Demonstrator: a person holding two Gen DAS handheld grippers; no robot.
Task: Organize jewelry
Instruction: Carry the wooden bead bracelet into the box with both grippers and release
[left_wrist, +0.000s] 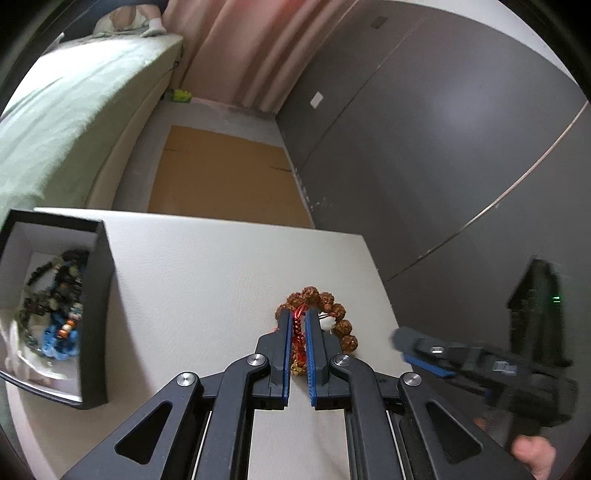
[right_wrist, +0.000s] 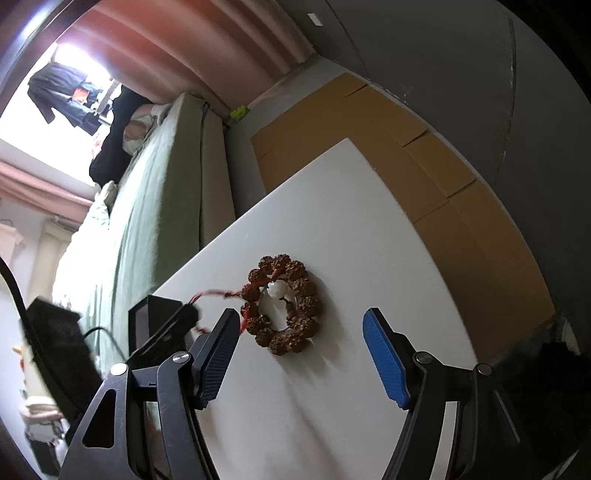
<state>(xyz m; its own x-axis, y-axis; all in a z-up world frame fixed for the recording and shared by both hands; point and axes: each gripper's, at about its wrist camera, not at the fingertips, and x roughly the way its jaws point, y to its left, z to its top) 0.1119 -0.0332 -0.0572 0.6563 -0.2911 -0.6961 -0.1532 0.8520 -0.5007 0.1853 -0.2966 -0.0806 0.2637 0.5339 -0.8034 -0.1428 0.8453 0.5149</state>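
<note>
A brown bead bracelet (left_wrist: 334, 314) with a red tassel cord (left_wrist: 297, 332) and a white charm lies on the white table (left_wrist: 207, 280). My left gripper (left_wrist: 297, 317) is shut on the red tassel cord, its fingertips at the bracelet's near side. In the right wrist view the same bracelet (right_wrist: 284, 306) lies just ahead of my open, empty right gripper (right_wrist: 301, 317), and the left gripper's tip (right_wrist: 177, 325) pinches the cord at its left. A black box (left_wrist: 98, 295) at the table's left holds several bead bracelets (left_wrist: 59, 306). The right gripper also shows at the right of the left wrist view (left_wrist: 428, 354).
A bed with a green sheet (left_wrist: 66, 110) stands beyond the table on the left. Flat cardboard (left_wrist: 221, 173) lies on the floor past the table's far edge. A grey wall (left_wrist: 424, 147) runs along the right. Pink curtains (left_wrist: 236, 51) hang at the back.
</note>
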